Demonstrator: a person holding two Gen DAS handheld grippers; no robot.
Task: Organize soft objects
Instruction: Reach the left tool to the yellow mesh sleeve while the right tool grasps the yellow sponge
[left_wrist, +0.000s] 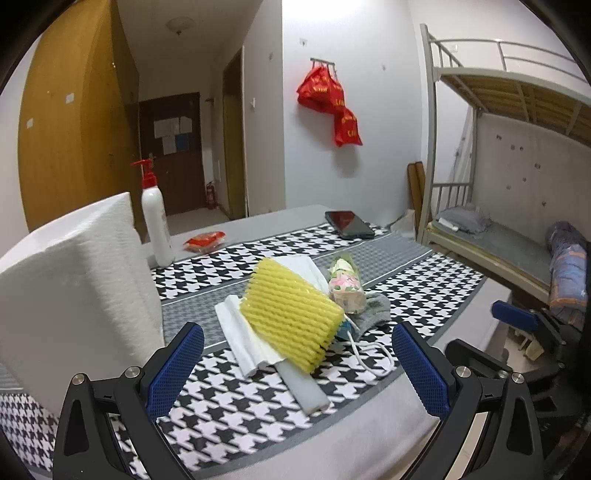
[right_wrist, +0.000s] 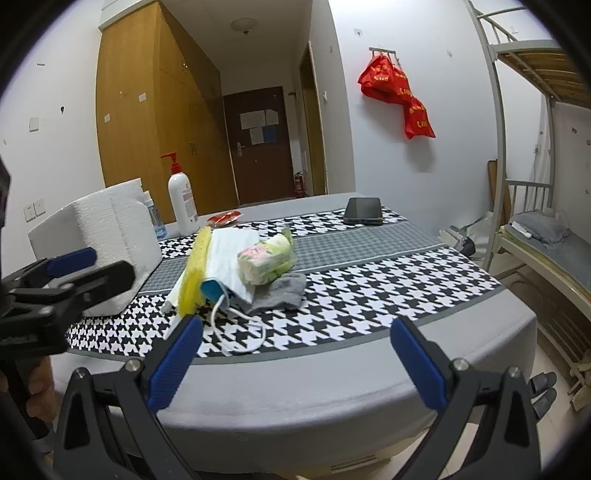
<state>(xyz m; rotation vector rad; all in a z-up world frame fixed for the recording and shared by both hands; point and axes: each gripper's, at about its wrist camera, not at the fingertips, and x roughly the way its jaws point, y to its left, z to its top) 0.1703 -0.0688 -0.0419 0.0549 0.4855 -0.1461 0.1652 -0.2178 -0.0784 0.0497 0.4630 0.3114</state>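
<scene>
Left gripper: black angular frame, two fingers faced with textured blue pads, round silver screws just behind the pads. Right gripper: identical build, same blue pads and silver screws.

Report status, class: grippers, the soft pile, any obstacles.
Left gripper open, empty. Right gripper open, empty. Yellow foam net tops untouched pile. White foam block close at left.

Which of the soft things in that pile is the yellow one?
The ribbed foam sleeve, lying tilted on top of the white cloth; the sock is grey.
</scene>
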